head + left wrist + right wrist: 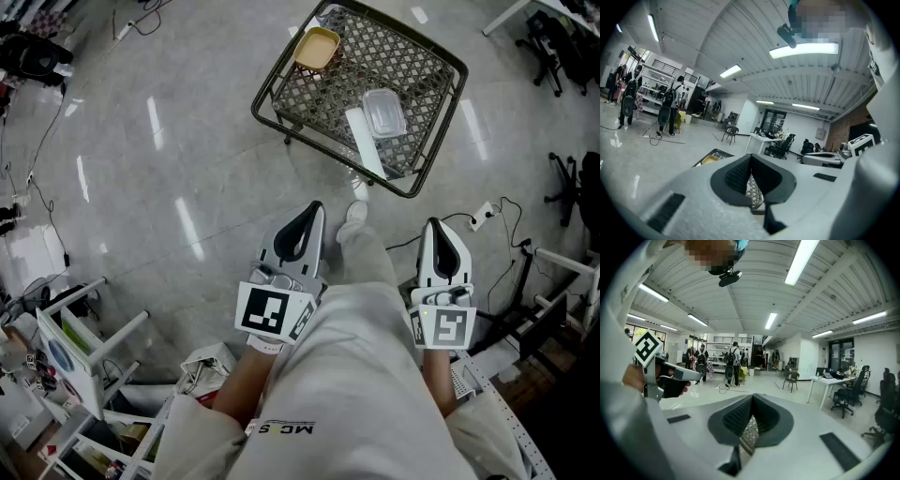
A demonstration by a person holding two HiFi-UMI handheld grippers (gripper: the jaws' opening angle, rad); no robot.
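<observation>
Item 1. Left gripper (314,208): a person is holding it low, close against the left leg, nose pointing forward over the floor (169,169). Its jaws are pressing together at the tips and are gripping nothing.

Item 2. Right gripper (434,225): it is being held the same way beside the right leg, level with the left one and well apart from it. Its jaws are likewise closed tip to tip, with nothing between them.

Item 3. Wire rack (265,82): a dark mesh tray on legs is standing on the floor ahead of both grippers, turned corner-on to the person and touched by neither tool.

Item 4. Yellow bowl (317,47): it is sitting upright in the rack's far left corner.

Item 5. Clear tub (383,112): it is resting near the middle of the rack, toward the right edge.

Item 6. White strip (364,141): it is lying flat just beside the tub, running toward the near corner. Of the three pieces it is the closest to the grippers.

Item 7. White shoe (355,212): it is showing between the grippers, just short of the rack.

Item 8. Power strip (483,214): it is lying on the floor to the right, with its cable trailing off.
</observation>
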